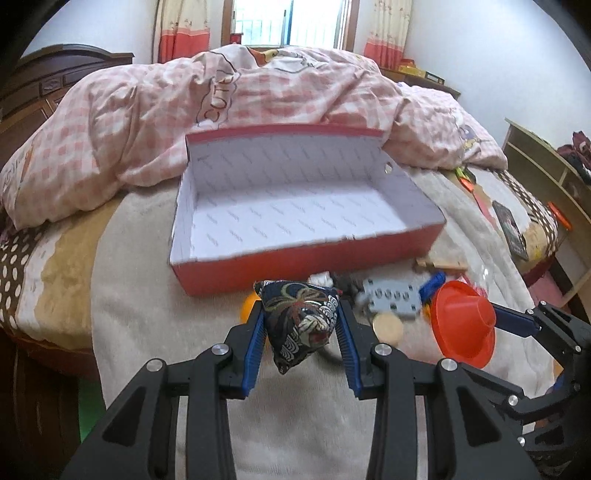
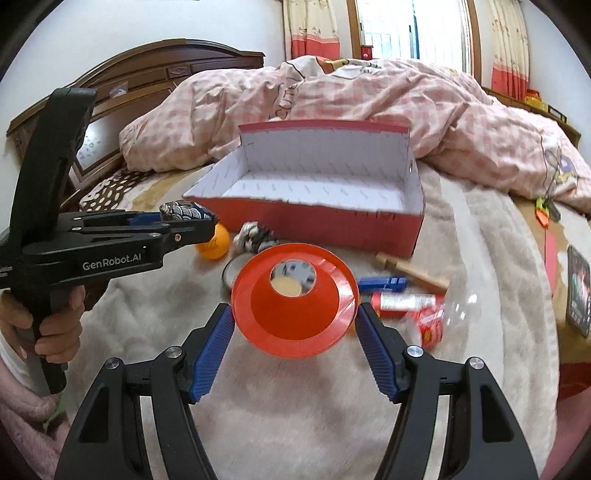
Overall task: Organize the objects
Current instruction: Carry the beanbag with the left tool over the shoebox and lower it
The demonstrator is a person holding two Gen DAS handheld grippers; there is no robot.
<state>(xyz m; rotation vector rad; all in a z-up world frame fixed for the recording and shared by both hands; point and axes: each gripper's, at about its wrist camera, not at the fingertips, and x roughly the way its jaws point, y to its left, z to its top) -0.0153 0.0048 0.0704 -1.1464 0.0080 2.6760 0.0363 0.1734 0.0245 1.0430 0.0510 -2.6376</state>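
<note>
Daylight enters from the window (image 1: 291, 22) at the far end of the room, where the glass is blown out to near white, and it lights the bed (image 1: 147, 314) evenly and softly, with only faint shadows under the red box (image 1: 295, 266). Both fisheye views bend straight lines strongly toward the rim and end in black corners. The small toys beside the orange cone (image 2: 295, 306) are smeared by motion blur, as is the box's near edge, while the black tongs (image 1: 301, 321) in the foreground stay fairly crisp.
</note>
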